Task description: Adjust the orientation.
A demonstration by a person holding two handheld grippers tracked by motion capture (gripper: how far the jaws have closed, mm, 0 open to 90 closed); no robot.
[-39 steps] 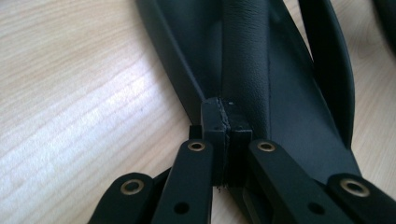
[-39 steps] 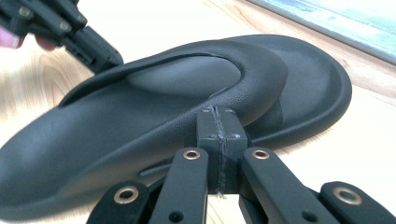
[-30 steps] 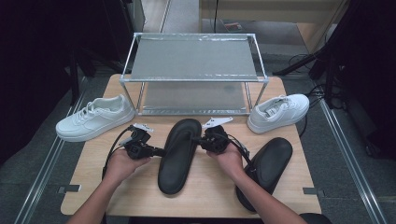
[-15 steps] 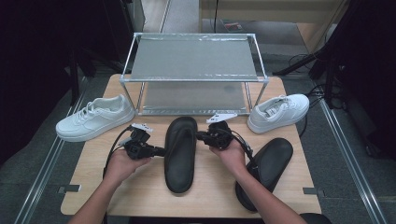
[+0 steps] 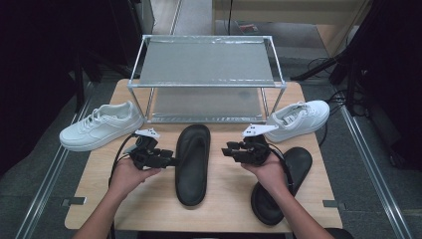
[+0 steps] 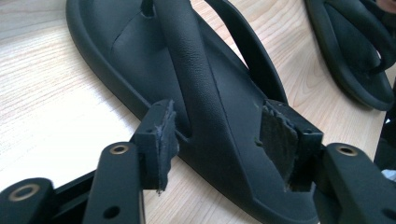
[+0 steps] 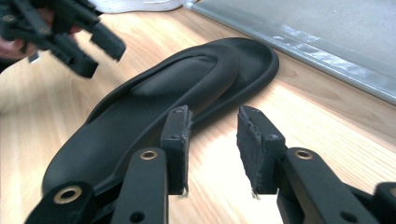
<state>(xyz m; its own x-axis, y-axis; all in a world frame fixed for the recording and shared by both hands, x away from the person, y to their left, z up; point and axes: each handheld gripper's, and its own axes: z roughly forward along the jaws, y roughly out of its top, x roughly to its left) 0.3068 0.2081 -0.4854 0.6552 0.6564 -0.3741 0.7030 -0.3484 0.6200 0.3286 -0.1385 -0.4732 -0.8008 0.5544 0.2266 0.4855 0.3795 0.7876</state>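
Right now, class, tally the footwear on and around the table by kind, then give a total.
Black flip-flops: 2, one in the middle, one under the person's right forearm.
White sneakers: 2, one at the left edge, one at the right.
Total: 4

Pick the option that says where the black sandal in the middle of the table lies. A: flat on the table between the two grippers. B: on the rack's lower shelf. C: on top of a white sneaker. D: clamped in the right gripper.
A: the black sandal lies flat on the table, with the left gripper and right gripper at its sides.
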